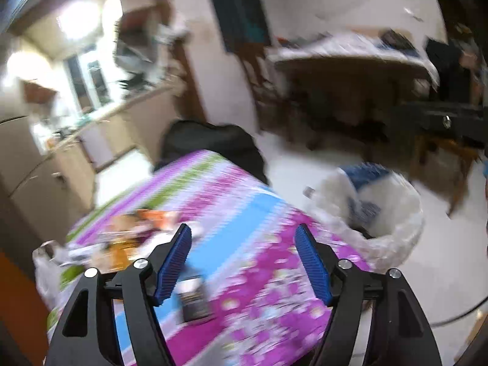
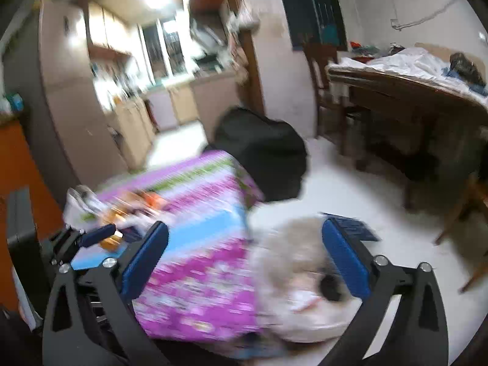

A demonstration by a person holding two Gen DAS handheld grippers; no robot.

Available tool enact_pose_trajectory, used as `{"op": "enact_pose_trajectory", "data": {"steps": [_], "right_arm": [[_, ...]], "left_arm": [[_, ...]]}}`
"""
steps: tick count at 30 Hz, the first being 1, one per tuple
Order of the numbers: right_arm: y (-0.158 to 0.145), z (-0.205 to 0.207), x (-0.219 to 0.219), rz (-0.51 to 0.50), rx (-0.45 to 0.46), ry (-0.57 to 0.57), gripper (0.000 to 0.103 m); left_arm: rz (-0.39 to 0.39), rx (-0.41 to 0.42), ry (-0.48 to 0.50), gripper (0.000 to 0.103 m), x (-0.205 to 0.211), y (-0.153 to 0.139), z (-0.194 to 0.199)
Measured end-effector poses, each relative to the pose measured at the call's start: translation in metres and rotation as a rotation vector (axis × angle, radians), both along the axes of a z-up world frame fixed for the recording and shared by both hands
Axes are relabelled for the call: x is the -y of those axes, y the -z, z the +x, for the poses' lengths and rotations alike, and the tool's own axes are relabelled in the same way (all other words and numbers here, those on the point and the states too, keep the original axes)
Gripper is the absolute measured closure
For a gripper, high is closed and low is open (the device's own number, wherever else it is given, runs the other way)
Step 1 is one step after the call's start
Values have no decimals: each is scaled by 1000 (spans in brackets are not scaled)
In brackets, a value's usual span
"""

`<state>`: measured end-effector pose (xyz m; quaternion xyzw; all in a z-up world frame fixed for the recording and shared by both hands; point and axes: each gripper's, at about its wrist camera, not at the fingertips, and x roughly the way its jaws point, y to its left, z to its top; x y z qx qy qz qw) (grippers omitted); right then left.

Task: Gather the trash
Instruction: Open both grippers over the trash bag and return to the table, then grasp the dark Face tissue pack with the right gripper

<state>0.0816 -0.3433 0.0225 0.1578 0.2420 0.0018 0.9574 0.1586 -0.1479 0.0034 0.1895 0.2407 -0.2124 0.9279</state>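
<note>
Both views are smearing with motion, so a good deal is hard to make out. The surface (image 1: 231,189) is wearing a striped cloth of purple, green, pale blue and flowered magenta, its pattern blurring into streaks. At its far left corner a heap of trash (image 1: 128,238) is lying: orange and white wrappers, crinkled and shapeless, none of them readable. Nearer, by the left gripper's (image 1: 242,267) inner finger, a small dark packet (image 1: 195,299) is lying flat on the blue stripe, its label illegible.

The left gripper's blue ribbed fingers (image 1: 174,265) are standing apart with nothing between them. The right gripper (image 2: 244,263) is spreading its fingers (image 2: 344,259) wide, also released, holding nothing.

Off the surface's right edge, on the pale floor, a bin lined with a thin translucent plastic bag (image 1: 393,213) is sitting; blue-and-white packaging is showing inside it. In the right wrist view that bag (image 2: 299,274) is a whitish smear partly behind the fingers, its rim cut off below.

Beyond the far edge a black bag (image 2: 262,152) is slumping on the floor, partly hidden by the cloth.
</note>
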Motion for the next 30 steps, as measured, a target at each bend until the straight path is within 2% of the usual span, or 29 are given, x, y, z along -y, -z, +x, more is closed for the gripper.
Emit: {"op": "enact_pose_trajectory", "data": {"steps": [5,7,11,17,30], "right_arm": [[5,7,-18,253,-20,-87,5],[10,13,-31,279,-54,-105,5],[13,15,-57,257,-91,-122,5],[13,5,-89,215,-124,-148,5],[3,-1,-141,-27,-70,-216,5]], "left_arm": [[-109,105,-158,20,-68,-39,-30],[-159,131,-235,17,-96,-50,-38],[-229,154,-350,16,-141,-66,-50],[-223,244,-441,16,-174,-82,-69],[-238,315,-500,16,-192,-102,-82]]}}
